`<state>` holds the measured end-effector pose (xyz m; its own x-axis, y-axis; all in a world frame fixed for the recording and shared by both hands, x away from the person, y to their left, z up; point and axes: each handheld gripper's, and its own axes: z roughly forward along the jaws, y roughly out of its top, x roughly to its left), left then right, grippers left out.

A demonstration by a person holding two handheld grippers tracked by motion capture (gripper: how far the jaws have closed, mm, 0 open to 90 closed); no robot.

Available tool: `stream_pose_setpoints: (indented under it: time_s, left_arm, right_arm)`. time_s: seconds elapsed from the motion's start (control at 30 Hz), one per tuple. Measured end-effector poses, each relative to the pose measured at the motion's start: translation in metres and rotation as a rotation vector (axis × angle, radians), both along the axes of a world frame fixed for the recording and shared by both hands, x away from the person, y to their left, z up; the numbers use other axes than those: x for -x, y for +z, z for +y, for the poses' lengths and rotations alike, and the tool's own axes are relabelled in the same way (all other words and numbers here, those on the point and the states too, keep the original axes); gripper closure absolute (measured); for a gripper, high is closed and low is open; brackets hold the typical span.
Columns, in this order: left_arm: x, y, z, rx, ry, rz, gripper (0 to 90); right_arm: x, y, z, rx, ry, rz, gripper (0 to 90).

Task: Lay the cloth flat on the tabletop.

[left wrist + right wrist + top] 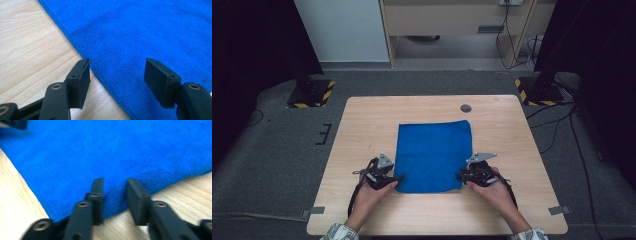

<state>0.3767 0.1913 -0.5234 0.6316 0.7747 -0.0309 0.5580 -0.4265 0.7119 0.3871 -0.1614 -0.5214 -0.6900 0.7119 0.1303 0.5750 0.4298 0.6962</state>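
The right hand-held gripper (114, 187) stands narrowly parted around the blue terry cloth's (433, 155) bunched corner; the left hand-held gripper (117, 75) gapes wide over its edge.

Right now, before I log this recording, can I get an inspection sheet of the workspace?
Surface: light wooden table, round grommet hole near the far edge.
Job's things: blue cloth lying flat at the middle, near edge toward the person.
Clutter: nothing seen on the table besides the cloth.
Grippers: left gripper at the cloth's near left corner, jaws apart astride the edge, not pressing. Right gripper at the near right corner, jaws narrowed around a small raised fold of cloth; whether the pads press it cannot be told.
Cables: black cable trailing from the left gripper; floor cables at right.
Surroundings: grey carpet, hazard-striped stand bases, wooden furniture behind.
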Motion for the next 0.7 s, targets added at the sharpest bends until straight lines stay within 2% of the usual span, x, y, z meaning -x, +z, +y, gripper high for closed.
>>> stream_pose_setpoints:
  time_s: [0.17, 0.27, 0.37, 0.43, 0.5, 0.63, 0.7]
  left_arm:
    - [0.0, -0.001, 0.0, -0.006, 0.001, 0.003, 37.3]
    - [-0.001, -0.001, 0.0, -0.014, 0.008, -0.002, 37.4]
    - [-0.001, -0.001, 0.001, -0.009, 0.01, -0.001, 37.4]
    - [-0.001, -0.002, 0.001, -0.019, 0.009, 0.006, 37.4]
    - [-0.001, -0.003, 0.0, -0.023, 0.008, 0.007, 37.4]
    - [-0.001, -0.002, 0.001, -0.021, 0.01, 0.008, 37.4]
    - [-0.001, -0.002, 0.002, -0.022, 0.01, 0.01, 37.4]
  right_arm:
    - [0.0, 0.0, 0.004, 0.009, 0.014, -0.018, 85.5]
    - [-0.001, 0.002, 0.007, 0.012, 0.014, -0.021, 87.7]
    - [-0.007, 0.011, 0.015, 0.0, 0.038, -0.035, 87.8]
    - [-0.014, 0.019, 0.028, -0.002, 0.058, -0.043, 87.7]
    - [-0.022, 0.022, 0.045, 0.017, 0.087, -0.043, 87.5]
    - [-0.039, 0.021, 0.083, 0.064, 0.127, -0.042, 87.1]
    - [-0.047, 0.017, 0.098, 0.082, 0.133, -0.035, 83.9]
